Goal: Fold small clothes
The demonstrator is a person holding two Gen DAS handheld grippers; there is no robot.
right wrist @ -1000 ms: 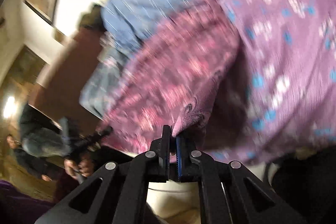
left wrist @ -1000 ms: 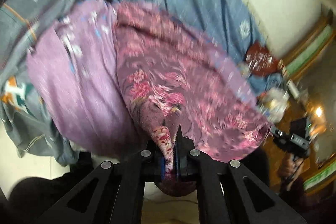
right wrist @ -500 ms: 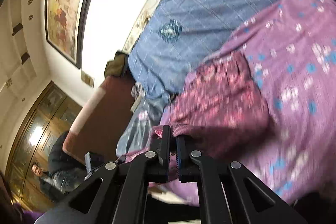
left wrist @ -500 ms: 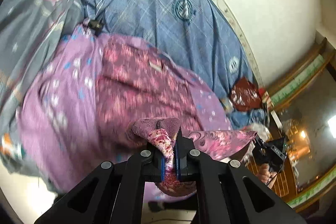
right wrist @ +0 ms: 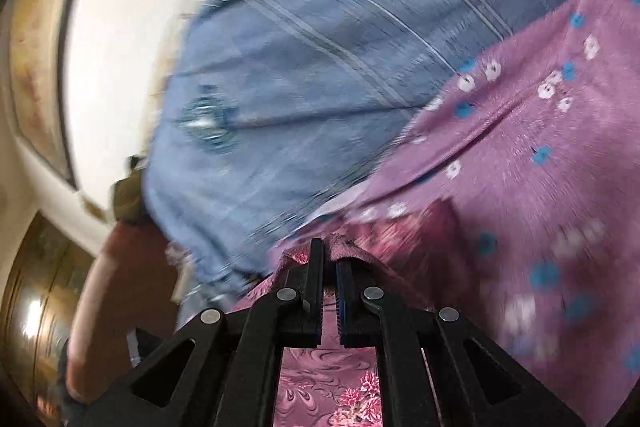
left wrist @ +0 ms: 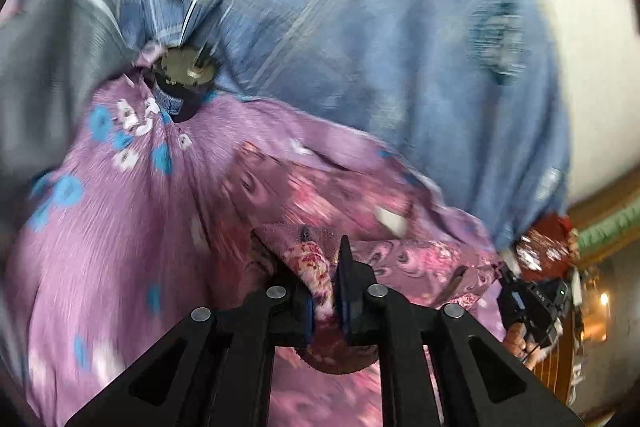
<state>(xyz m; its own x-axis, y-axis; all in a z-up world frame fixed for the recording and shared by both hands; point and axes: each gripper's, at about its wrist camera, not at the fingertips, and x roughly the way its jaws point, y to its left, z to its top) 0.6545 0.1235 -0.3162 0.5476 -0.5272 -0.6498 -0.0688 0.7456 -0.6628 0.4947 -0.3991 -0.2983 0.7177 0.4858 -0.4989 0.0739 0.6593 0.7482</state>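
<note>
Fingers [left wrist: 345,267] on the left gripper [left wrist: 326,291] are clamped on a bunched corner of the floral maroon garment [left wrist: 320,195], though the jaws have just been easing apart a touch, cloth still pinched between them. The right gripper [right wrist: 329,291] has its fingers [right wrist: 316,267] squeezed tight on another edge of the same garment [right wrist: 320,383], fabric draped over the tips.

Both grippers point forward and down at the bed. The garment is shiny with pink flowers and swirls, stretched toward 3 o'clock in the left view. It sits on a lilac blanket [left wrist: 120,227] with blue and white flowers, the blue quilted bedspread [left wrist: 360,47] beyond at 12 o'clock. Everything's pretty motion-blurred.
</note>
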